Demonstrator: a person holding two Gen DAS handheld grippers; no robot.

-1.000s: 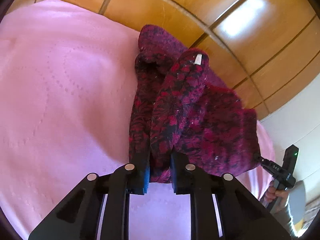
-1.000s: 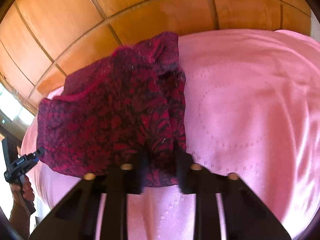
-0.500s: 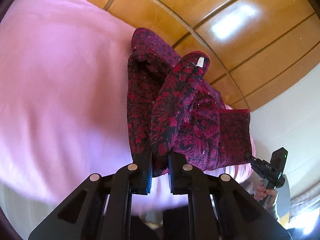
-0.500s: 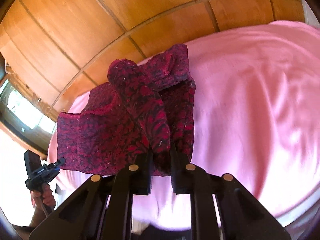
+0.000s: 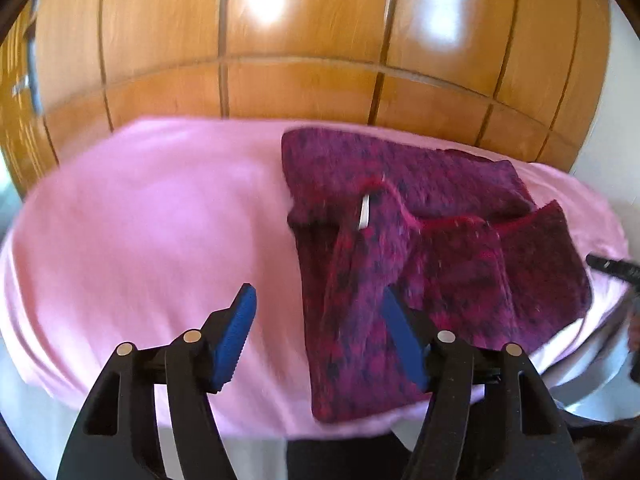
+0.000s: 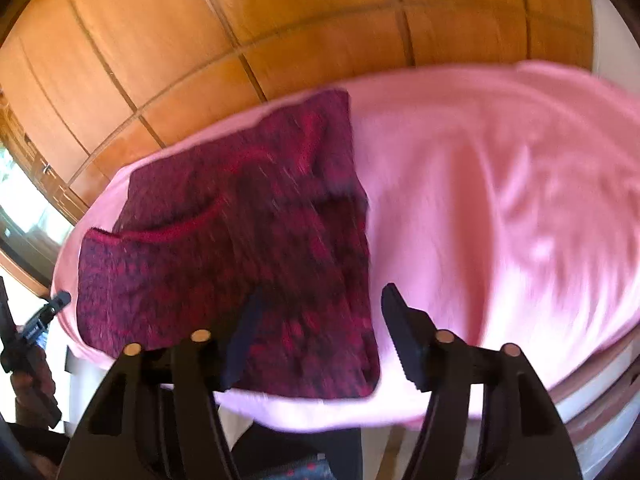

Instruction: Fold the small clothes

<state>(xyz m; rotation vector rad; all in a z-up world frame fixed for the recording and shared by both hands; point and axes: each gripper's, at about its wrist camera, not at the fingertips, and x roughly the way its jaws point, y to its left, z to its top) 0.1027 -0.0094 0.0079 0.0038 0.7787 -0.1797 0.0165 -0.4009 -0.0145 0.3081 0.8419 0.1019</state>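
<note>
A dark red patterned knit garment (image 5: 440, 240) lies folded on the pink cloth (image 5: 160, 220), with a white label (image 5: 365, 212) showing near its collar. My left gripper (image 5: 317, 292) hovers over the garment's near left edge. Its jaws are opening and the blue pads (image 5: 236, 332) press on nothing. In the right wrist view the garment (image 6: 240, 240) lies left of centre. My right gripper (image 6: 322, 290) hangs over its near right corner, jaws opening, fabric below but not gripped. Each gripper shows at the edge of the other's view: the right gripper (image 5: 612, 268) and the left gripper (image 6: 36, 328).
A wall of glossy wooden panels (image 5: 300, 40) stands close behind the cloth-covered surface. The pink cloth (image 6: 500, 200) spreads wide beside the garment. The surface's near edge drops off just under both grippers. A bright window (image 6: 20, 200) is at the far left.
Both grippers were shut on the garment's lifted folds. They have let go, opened wide and pulled back and up. The garment now lies flat on the cloth.
</note>
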